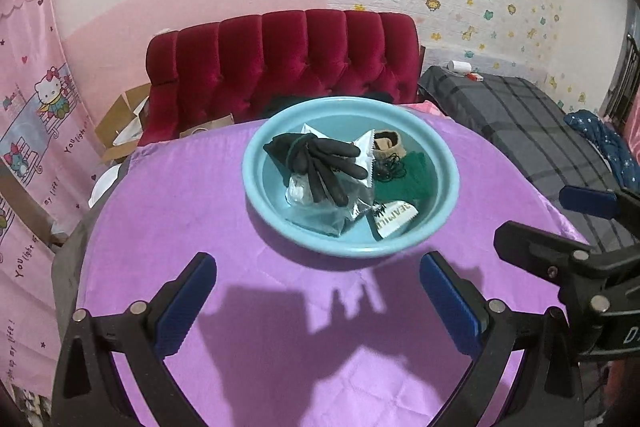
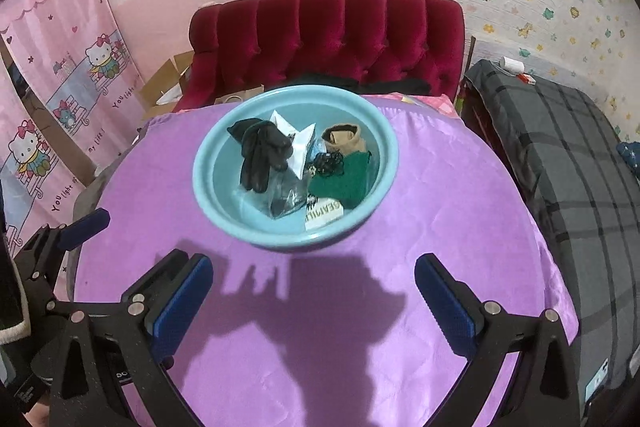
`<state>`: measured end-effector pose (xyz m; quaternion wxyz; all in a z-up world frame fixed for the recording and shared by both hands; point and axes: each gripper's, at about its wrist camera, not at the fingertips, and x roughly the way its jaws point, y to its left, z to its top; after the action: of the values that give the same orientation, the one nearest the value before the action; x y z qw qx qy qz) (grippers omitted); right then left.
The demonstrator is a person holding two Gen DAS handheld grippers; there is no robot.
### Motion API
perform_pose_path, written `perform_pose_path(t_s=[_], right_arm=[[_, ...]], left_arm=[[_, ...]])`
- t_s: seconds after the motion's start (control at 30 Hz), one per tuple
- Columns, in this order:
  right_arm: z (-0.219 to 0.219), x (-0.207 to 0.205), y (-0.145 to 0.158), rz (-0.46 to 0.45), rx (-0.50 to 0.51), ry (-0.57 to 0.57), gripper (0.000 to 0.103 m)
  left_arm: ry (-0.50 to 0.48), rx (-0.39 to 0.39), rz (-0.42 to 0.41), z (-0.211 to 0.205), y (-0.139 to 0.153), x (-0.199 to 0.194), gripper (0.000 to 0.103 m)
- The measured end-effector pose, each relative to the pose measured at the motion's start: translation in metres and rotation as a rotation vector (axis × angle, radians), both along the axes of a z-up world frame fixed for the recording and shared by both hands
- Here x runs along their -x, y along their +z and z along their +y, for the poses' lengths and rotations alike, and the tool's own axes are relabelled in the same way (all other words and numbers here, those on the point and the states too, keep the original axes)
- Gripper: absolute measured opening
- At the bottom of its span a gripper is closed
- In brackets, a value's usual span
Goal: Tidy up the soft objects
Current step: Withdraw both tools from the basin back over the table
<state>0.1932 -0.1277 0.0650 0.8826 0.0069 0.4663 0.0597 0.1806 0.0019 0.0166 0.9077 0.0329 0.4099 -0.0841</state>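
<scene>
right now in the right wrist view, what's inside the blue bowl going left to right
black rubber glove → crinkled silver foil packet → tangle of black hair ties → folded green cloth. All lie inside the light blue plastic bowl; the tan sock and printed white packet overlap that span, so I left them out.

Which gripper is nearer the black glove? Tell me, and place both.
Left, narrowly. The left gripper faces the glove straight ahead in the bowl; the right gripper has it ahead and off to its left. Both are open, short of the bowl.
</scene>
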Motion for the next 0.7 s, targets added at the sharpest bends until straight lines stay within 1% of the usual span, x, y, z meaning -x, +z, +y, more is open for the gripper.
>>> perform_pose_path(t_s=[0.13, 0.2, 0.3, 0.4, 0.47, 0.6, 0.7], right_arm=[[0.003, 0.025, 0.0, -0.004, -0.015, -0.002, 0.103], [0.004, 0.037, 0.002, -0.023, -0.019, -0.002, 0.103], [0.006, 0.053, 0.004, -0.053, -0.004, -0.004, 0.103], [0.006, 0.068, 0.001, -0.079, -0.004, -0.006, 0.103], [0.005, 0.074, -0.003, -0.082, -0.005, -0.005, 0.103], [0.003, 0.083, -0.011, -0.07, -0.004, -0.011, 0.103], [0.003, 0.089, -0.015, -0.069, 0.001, -0.013, 0.103]], left_arm=[[0.025, -0.022, -0.031, -0.001, 0.004, 0.024, 0.103], [0.034, -0.02, -0.042, 0.0, 0.004, 0.035, 0.103], [0.021, -0.003, -0.03, 0.0, 0.001, 0.047, 0.103], [0.019, -0.031, -0.029, -0.001, -0.004, 0.057, 0.103], [0.014, -0.029, -0.025, -0.003, -0.007, 0.063, 0.103], [0.036, -0.027, -0.026, -0.002, -0.014, 0.073, 0.103], [0.045, -0.034, -0.04, -0.004, -0.016, 0.08, 0.103]])
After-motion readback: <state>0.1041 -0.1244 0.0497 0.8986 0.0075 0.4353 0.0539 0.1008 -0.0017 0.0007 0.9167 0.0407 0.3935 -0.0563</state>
